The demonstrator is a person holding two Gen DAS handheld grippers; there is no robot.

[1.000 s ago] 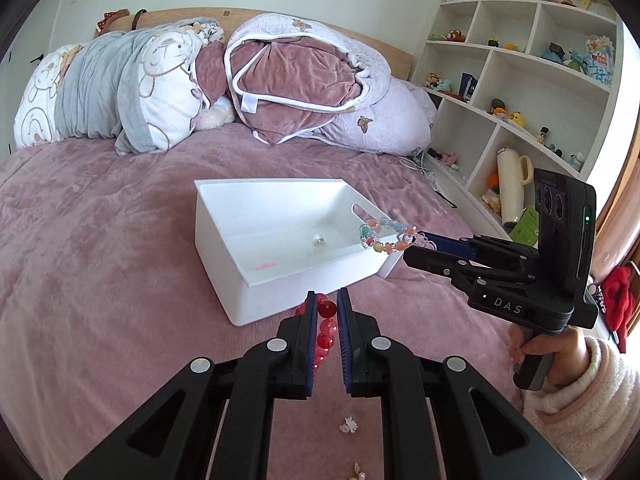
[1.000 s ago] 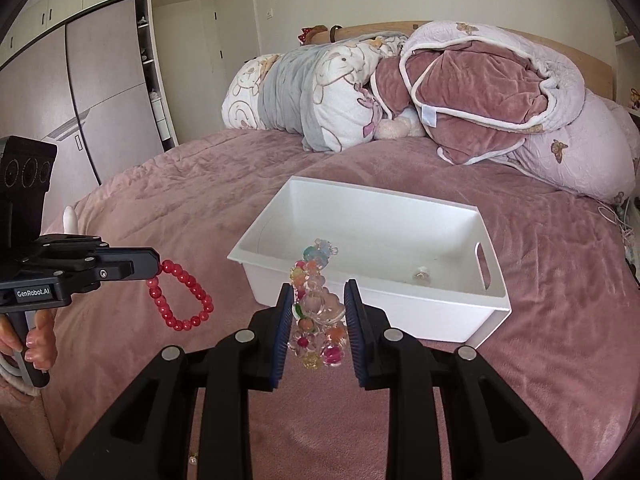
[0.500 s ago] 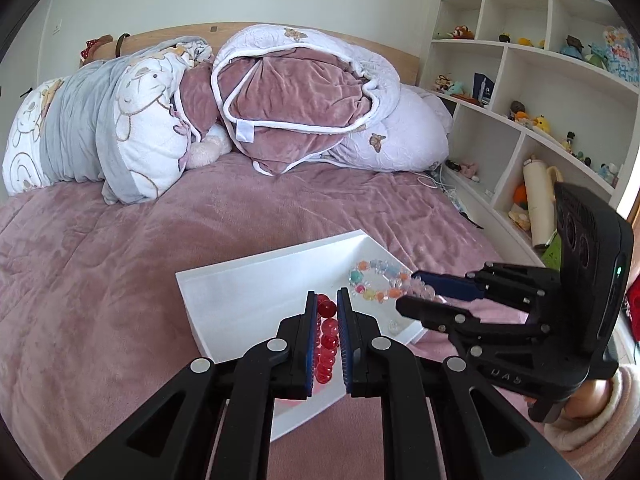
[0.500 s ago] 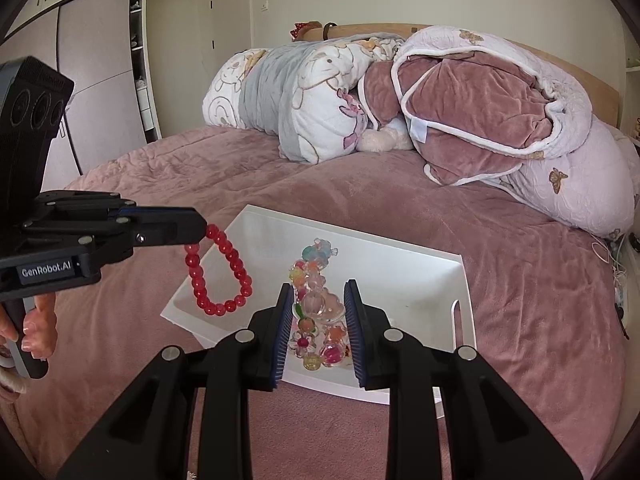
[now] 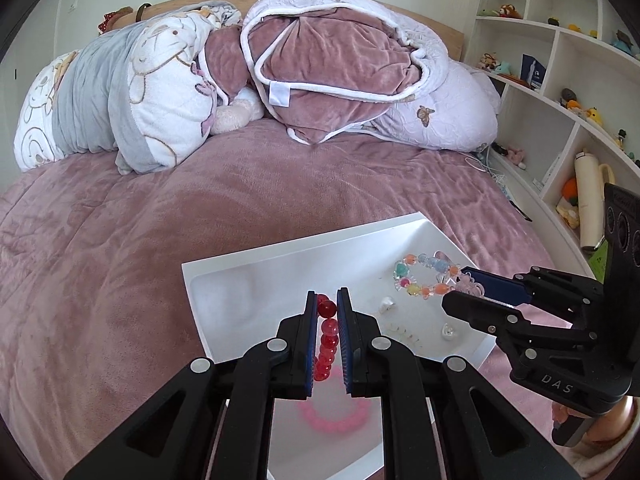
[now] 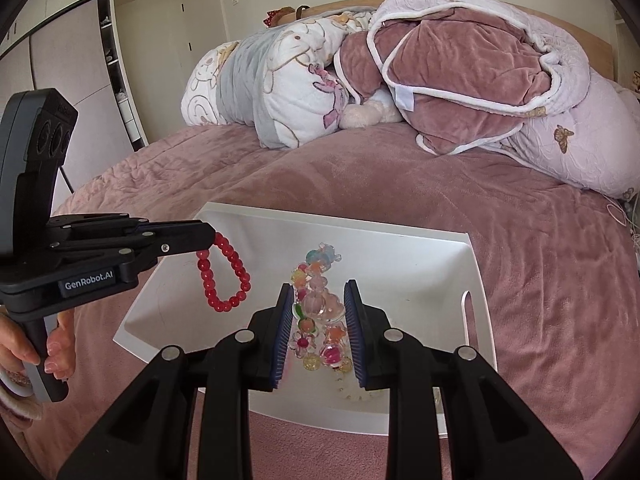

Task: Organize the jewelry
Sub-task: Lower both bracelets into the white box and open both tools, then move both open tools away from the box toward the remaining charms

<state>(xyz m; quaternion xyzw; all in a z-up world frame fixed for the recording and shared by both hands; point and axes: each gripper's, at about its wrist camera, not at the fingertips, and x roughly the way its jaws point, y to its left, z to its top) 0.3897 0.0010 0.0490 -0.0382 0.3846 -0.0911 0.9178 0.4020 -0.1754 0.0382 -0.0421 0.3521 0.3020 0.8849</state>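
A white bin [image 5: 280, 264] [image 6: 400, 236] sits on the pink bed. My left gripper [image 5: 327, 300] [image 6: 208, 240] is shut on a red bead bracelet [image 5: 326, 340] [image 6: 224, 280], which hangs over the bin's left part. My right gripper [image 6: 318, 300] [image 5: 460, 284] is shut on a multicoloured bead bracelet [image 6: 318, 312] [image 5: 424, 276] and holds it over the bin's right part. Small pale trinkets [image 5: 400, 320] lie on the bin floor. A pink ring shape [image 5: 332, 420] shows blurred on the bin floor below my left fingers.
Rolled pillows and blankets [image 5: 320, 72] lie at the head of the bed. White shelves [image 5: 568, 92] with toys and a bottle stand to the right. Wardrobe doors [image 6: 76, 68] stand to the left. Pink bedspread [image 5: 100, 260] surrounds the bin.
Both grippers have moved forward and up over the bin, carrying their bracelets. The bin now lies directly under both bracelets.
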